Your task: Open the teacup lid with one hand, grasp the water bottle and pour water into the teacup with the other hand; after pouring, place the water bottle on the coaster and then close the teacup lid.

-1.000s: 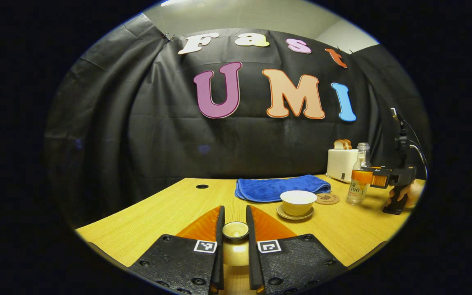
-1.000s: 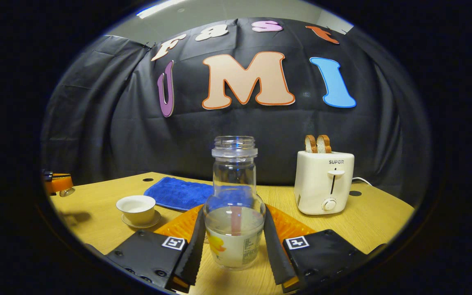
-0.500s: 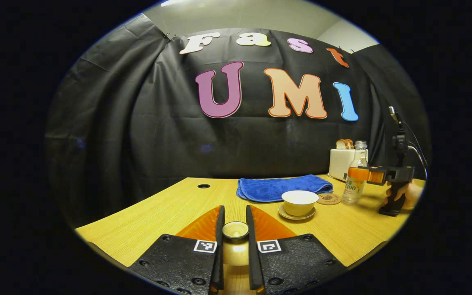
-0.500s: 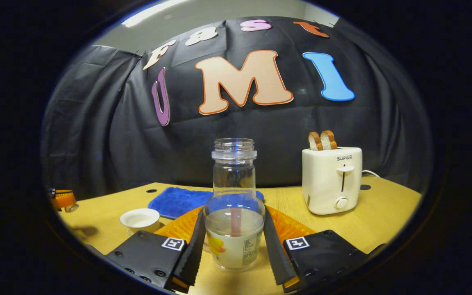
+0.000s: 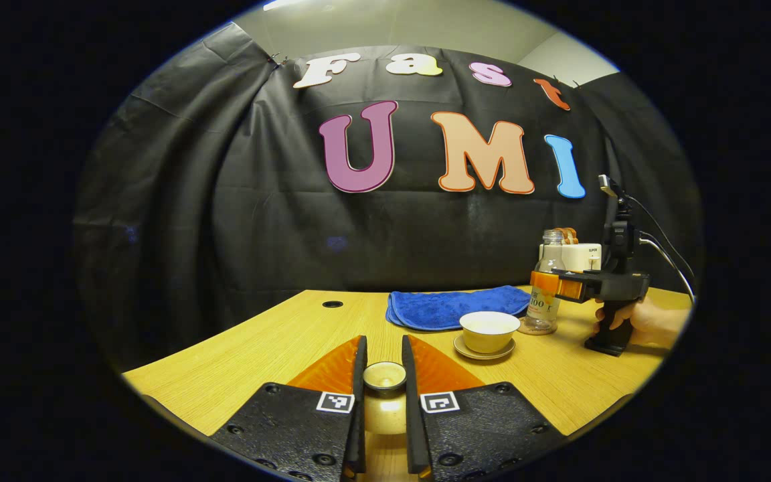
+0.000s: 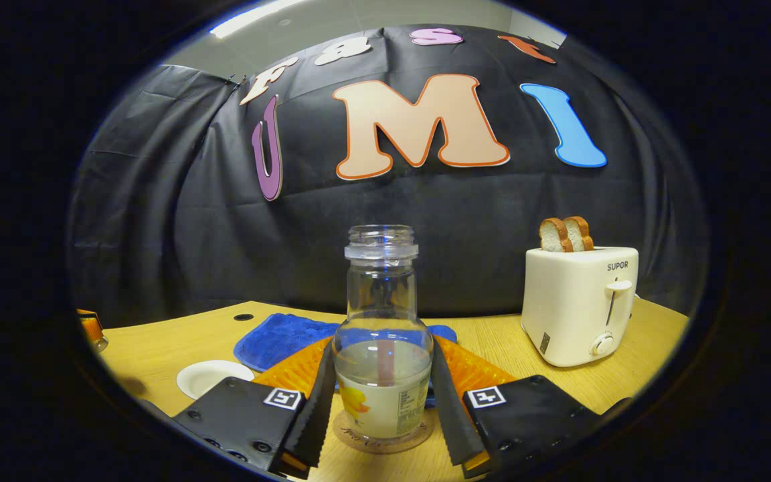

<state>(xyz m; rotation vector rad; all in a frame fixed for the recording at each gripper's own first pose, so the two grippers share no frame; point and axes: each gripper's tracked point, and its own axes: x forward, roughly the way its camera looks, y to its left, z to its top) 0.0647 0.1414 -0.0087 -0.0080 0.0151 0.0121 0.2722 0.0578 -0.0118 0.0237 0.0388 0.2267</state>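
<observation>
In the left gripper view my left gripper (image 5: 383, 358) is shut on the pale teacup lid (image 5: 385, 377), held low over the table's near side. The open white teacup (image 5: 489, 328) sits on its saucer (image 5: 484, 351) further off. Just right of the cup, the clear water bottle (image 5: 546, 294) stands upright over the round coaster (image 5: 530, 329), gripped by my right gripper (image 5: 555, 286). In the right gripper view my right gripper (image 6: 383, 358) is shut on the bottle (image 6: 383, 321), whose base is over the coaster (image 6: 352, 432). I cannot tell whether the base touches it. The teacup (image 6: 205, 376) lies lower left.
A folded blue towel (image 5: 456, 306) lies behind the teacup. A white toaster (image 6: 579, 304) with two bread slices stands at the back right. A hand (image 5: 650, 323) holds the right gripper's handle. The wooden table (image 5: 272, 348) has a small round hole (image 5: 332, 304).
The right gripper has carried the bottle leftward across the table to the coaster beside the teacup. The left gripper with the lid has stayed still.
</observation>
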